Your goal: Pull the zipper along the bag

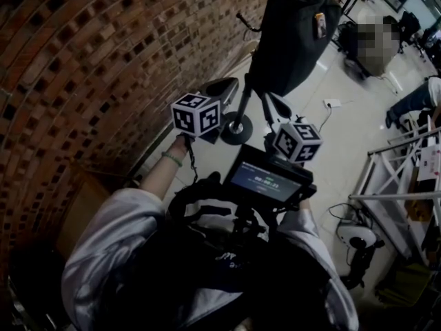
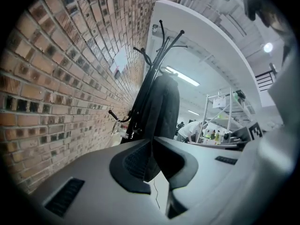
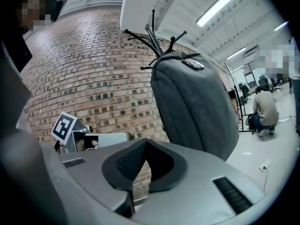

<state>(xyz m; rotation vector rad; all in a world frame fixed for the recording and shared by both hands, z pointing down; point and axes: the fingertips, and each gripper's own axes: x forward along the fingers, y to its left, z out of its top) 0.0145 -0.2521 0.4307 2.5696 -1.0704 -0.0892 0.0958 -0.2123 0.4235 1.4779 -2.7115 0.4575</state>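
A dark grey bag hangs from a black coat stand next to the curved brick wall. In the right gripper view the bag fills the middle, upright, with a small tag on top. My left gripper is held short of the bag's lower left, its jaws shut with nothing between them; the bag shows well beyond its tips. My right gripper is just below the bag and also shut and empty. No zipper pull can be made out.
The brick wall runs along the left. The stand's round base rests on the pale floor. A power strip and cable, a metal rack and a crouching person are to the right.
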